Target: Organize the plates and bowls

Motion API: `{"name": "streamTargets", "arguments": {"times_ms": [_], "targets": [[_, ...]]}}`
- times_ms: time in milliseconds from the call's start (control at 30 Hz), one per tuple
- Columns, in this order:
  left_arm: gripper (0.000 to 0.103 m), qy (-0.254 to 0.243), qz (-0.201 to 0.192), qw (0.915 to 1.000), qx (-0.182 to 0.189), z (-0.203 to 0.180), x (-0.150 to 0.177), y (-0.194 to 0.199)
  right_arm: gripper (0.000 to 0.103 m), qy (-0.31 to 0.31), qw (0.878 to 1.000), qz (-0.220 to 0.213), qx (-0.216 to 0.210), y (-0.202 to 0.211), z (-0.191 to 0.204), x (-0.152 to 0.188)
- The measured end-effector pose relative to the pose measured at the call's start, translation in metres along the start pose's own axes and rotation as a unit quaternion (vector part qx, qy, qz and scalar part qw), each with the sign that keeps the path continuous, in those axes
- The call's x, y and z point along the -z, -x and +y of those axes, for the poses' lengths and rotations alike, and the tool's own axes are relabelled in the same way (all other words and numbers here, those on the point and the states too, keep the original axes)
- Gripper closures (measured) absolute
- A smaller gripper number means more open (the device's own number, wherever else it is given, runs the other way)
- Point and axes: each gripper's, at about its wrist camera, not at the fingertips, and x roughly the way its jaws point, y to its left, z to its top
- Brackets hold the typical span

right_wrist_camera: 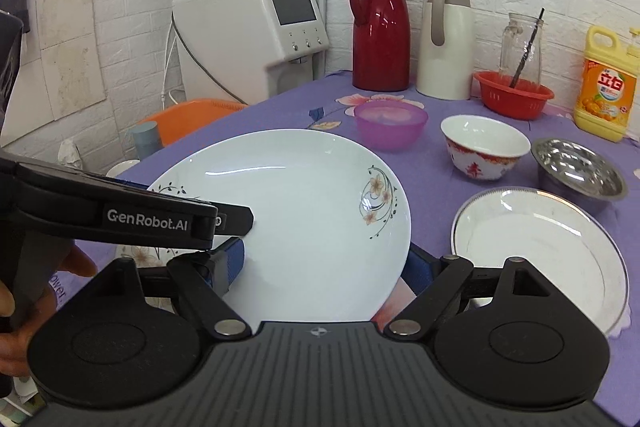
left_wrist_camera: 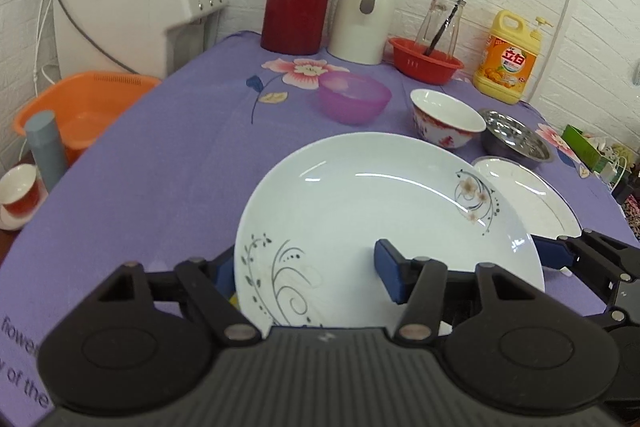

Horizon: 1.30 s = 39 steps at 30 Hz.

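A large white plate with a floral print (left_wrist_camera: 360,211) (right_wrist_camera: 304,203) is tilted above the purple tablecloth. My left gripper (left_wrist_camera: 308,275) grips its near rim, one blue pad on top and one under it. My right gripper (right_wrist_camera: 324,267) also grips the plate's near rim, one blue pad over it and one under it. A second white plate (right_wrist_camera: 540,251) (left_wrist_camera: 528,199) lies flat to the right. Behind stand a purple bowl (right_wrist_camera: 390,125), a white and red bowl (right_wrist_camera: 484,147) and a steel bowl (right_wrist_camera: 580,171).
At the back stand a red jug (right_wrist_camera: 380,27), a cream jug (right_wrist_camera: 444,39), a red basket (right_wrist_camera: 514,95) with a glass jar and a yellow detergent bottle (right_wrist_camera: 606,83). A white dispenser (right_wrist_camera: 248,35) and an orange basin (left_wrist_camera: 84,107) are off the table's left edge.
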Motion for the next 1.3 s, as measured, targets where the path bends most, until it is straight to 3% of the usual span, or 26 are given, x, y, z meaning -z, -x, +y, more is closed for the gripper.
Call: {"name": "streamTargets", "arguments": {"times_ms": [300,467,567,633,833,933,1033,1200,1300], "targets": [[0.044,-0.005,0.001,0.9999,-0.015,0.006,0.033,0.013,0.0,0.002,1.0,0.019,-0.007,0.011,0.022,0.031],[0.042,-0.003,0.01,0.9999,0.006,0.011,0.04,0.005,0.0,-0.005,1.0,0.014,0.001,0.01,0.021,0.036],[0.04,-0.017,-0.009,0.9998,0.003,0.008,0.04,0.008,0.0,-0.008,1.0,0.023,0.002,0.006,0.018,0.038],[0.034,-0.033,-0.03,0.999,-0.004,0.005,0.036,0.014,0.0,-0.008,1.0,0.013,0.005,0.009,0.017,0.039],[0.031,-0.035,-0.061,0.9975,-0.011,0.007,0.02,0.028,0.0,-0.044,0.997,-0.062,0.01,0.032,0.002,0.029],[0.031,-0.032,-0.06,0.9977,-0.005,0.005,0.015,0.027,0.0,-0.047,0.994,-0.086,0.036,0.041,-0.016,0.02],[0.031,-0.03,-0.053,0.998,0.014,-0.004,0.009,0.021,0.0,-0.053,0.99,-0.099,0.09,0.043,-0.049,0.012],[0.031,-0.039,-0.041,0.9957,0.073,-0.035,-0.009,0.006,0.0,-0.093,0.979,-0.067,0.167,0.035,-0.118,0.013],[0.031,-0.05,-0.034,0.9908,0.121,-0.064,-0.025,-0.009,0.0,-0.12,0.974,-0.038,0.186,0.026,-0.147,0.021]]}}
